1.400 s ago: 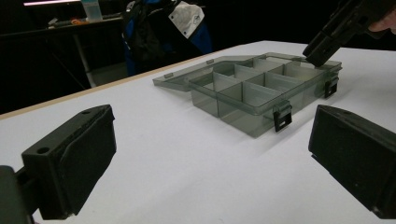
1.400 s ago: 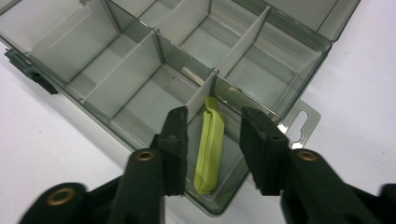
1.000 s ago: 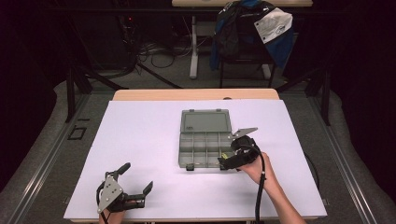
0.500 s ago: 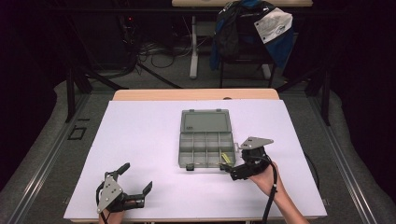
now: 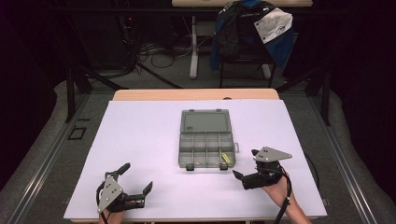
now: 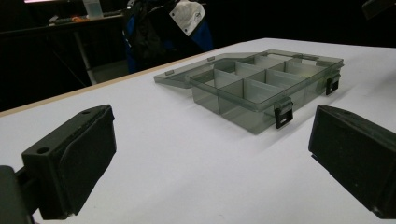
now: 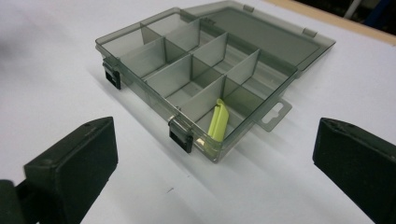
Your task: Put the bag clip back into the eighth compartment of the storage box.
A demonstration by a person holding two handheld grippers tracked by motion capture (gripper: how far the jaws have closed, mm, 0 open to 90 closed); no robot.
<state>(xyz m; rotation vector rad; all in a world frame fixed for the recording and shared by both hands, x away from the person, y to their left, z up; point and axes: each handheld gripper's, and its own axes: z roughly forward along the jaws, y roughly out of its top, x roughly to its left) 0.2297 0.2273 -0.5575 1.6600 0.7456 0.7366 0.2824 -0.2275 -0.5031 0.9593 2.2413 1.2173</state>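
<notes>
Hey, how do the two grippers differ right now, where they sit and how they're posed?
The left gripper sits at the table's near left corner, far from the organizer box; the right gripper sits close beside the box's near right corner. The left's grey plate tilts sideways; the right's lies flat on top. Both are open and empty.

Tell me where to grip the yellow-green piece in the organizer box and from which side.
Take the yellow-green piece by its raised upper end, coming from above with the right gripper, which is nearer. It leans tilted in the near-right corner compartment of the organizer box, so walls and divider probably block any sideways approach.
</notes>
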